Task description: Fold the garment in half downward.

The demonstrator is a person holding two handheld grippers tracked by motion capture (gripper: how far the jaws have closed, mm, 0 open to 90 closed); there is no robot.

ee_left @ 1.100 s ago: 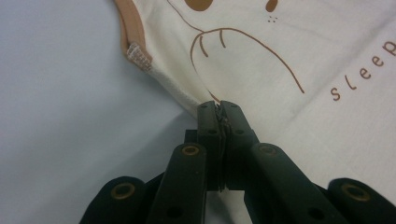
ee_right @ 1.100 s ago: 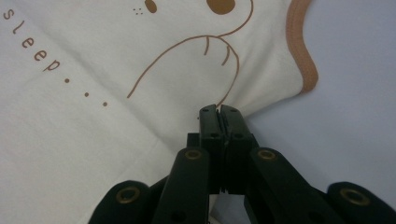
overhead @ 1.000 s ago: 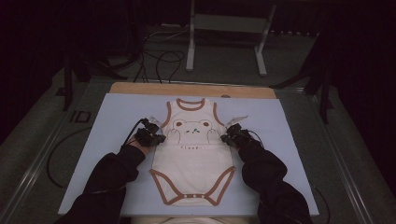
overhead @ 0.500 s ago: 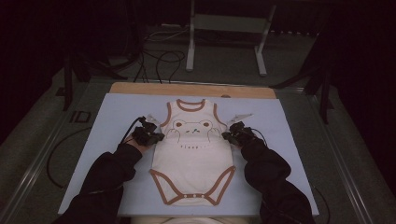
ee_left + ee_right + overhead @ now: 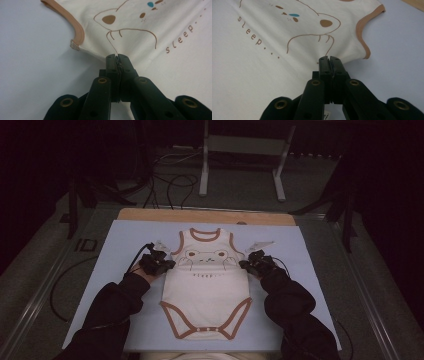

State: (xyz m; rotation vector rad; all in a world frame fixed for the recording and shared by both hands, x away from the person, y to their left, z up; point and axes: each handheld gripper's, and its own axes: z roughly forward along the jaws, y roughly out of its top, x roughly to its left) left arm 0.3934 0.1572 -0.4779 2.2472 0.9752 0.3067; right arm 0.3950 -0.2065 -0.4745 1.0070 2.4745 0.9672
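The bodysuit point(image 5: 206, 287) lies flat, bear print up, on the pale blue mat point(image 5: 115, 245) covering my counter. My left gripper point(image 5: 116, 58) has its jaws pressed together on the garment's side edge just below the brown-trimmed armhole. My right gripper point(image 5: 329, 60) pinches the opposite side edge likewise.

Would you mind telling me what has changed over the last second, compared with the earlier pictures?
Very little. The left gripper and right gripper have crept slightly up the table along the bodysuit's sides, towards the armholes. Both are now shut on its side edges. The bodysuit stays flat, face up, on the mat.
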